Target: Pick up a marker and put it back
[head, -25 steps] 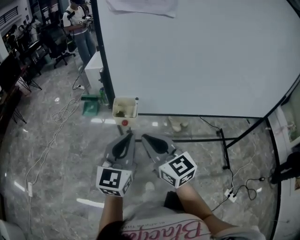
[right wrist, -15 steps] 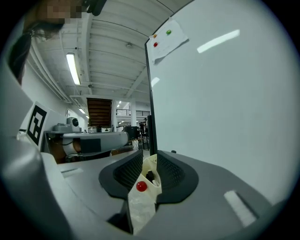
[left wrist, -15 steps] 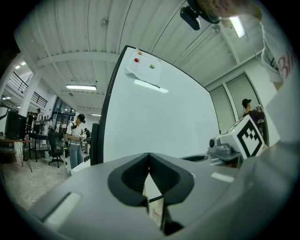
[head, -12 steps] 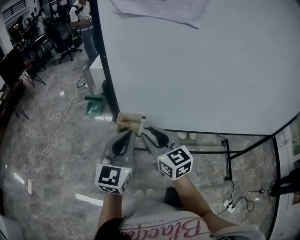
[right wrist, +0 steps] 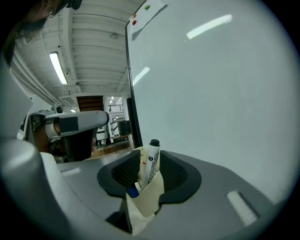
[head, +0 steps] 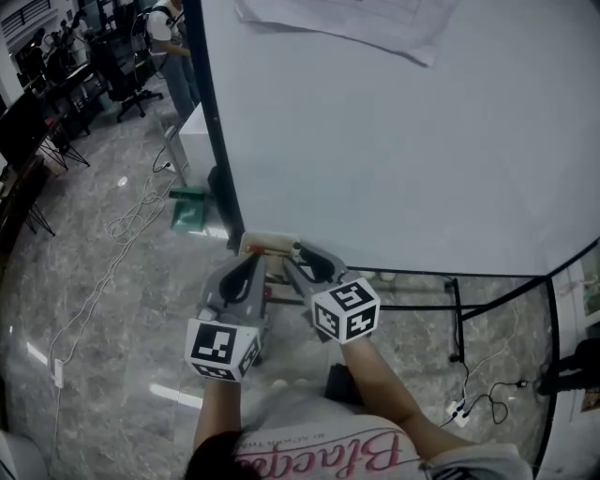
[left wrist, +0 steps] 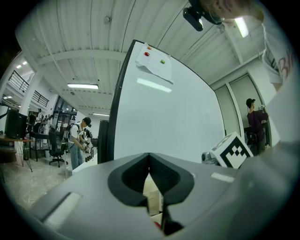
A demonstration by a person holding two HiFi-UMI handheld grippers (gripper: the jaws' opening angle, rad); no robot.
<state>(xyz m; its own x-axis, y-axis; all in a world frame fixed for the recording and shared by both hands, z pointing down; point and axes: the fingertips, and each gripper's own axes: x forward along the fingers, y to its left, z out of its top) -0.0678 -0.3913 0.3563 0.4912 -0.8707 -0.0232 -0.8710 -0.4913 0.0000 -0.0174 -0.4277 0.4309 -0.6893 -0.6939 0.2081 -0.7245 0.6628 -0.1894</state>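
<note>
A cream marker holder (head: 265,246) hangs at the lower left corner of the whiteboard (head: 394,141). My right gripper (head: 302,255) reaches into it. In the right gripper view a white marker with a black cap (right wrist: 152,159) stands upright in the holder (right wrist: 149,199), between the jaws of the right gripper (right wrist: 150,171). The jaws are opening and stand clear of the marker on both sides. A blue-capped marker (right wrist: 133,191) sits lower in the same holder. My left gripper (head: 250,262) hovers just left of the holder, shut with nothing in it (left wrist: 149,159).
Paper sheets (head: 356,19) are pinned high on the board. The board's black stand legs (head: 450,300) and a power strip with cables (head: 461,389) lie on the marble floor to the right. A person (head: 173,42) stands by office chairs far back left.
Both grippers have moved forward to the holder, which was well ahead of them a second ago. The right gripper's jaws have spread apart around the black-capped marker.
</note>
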